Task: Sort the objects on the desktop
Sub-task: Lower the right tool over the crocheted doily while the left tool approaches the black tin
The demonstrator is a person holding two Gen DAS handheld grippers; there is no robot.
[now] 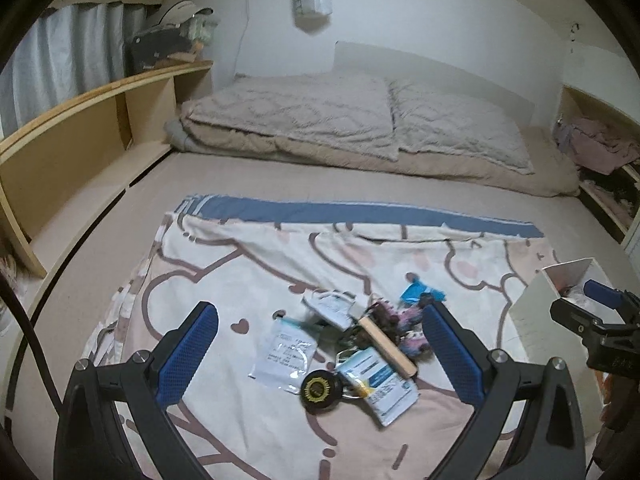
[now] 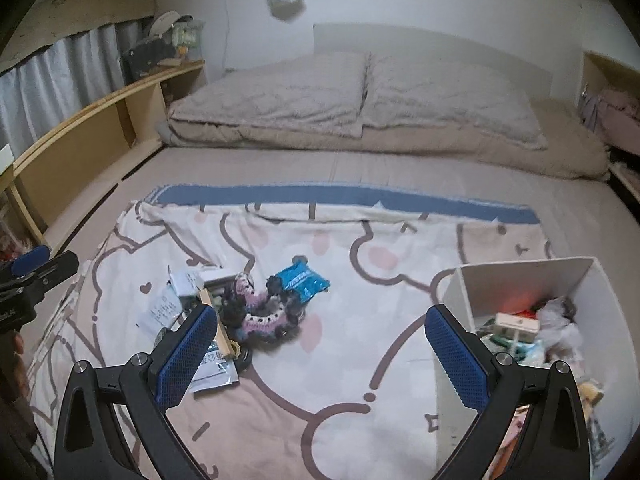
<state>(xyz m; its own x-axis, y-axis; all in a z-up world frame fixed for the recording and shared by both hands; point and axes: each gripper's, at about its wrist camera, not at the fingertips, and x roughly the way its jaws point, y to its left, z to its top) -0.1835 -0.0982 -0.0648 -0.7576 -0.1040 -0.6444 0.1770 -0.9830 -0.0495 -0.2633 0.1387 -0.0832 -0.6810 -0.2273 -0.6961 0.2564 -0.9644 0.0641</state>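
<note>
A heap of small things lies on the patterned blanket point(image 1: 248, 272): white sachets point(image 1: 284, 354), a black round tin with a gold label point(image 1: 320, 391), a wooden block point(image 1: 386, 342), a pink and black crocheted piece point(image 2: 260, 312) and a blue packet point(image 2: 302, 280). My left gripper point(image 1: 320, 356) is open and empty, with the heap between its fingers' lines. My right gripper point(image 2: 322, 356) is open and empty over bare blanket, between the heap and the white box point(image 2: 520, 280). The box holds several items.
The blanket lies on a bed with a folded beige duvet point(image 1: 352, 128) at the far end. A wooden shelf point(image 1: 80, 128) runs along the left side. Clothes are piled at the far right point(image 1: 596, 144).
</note>
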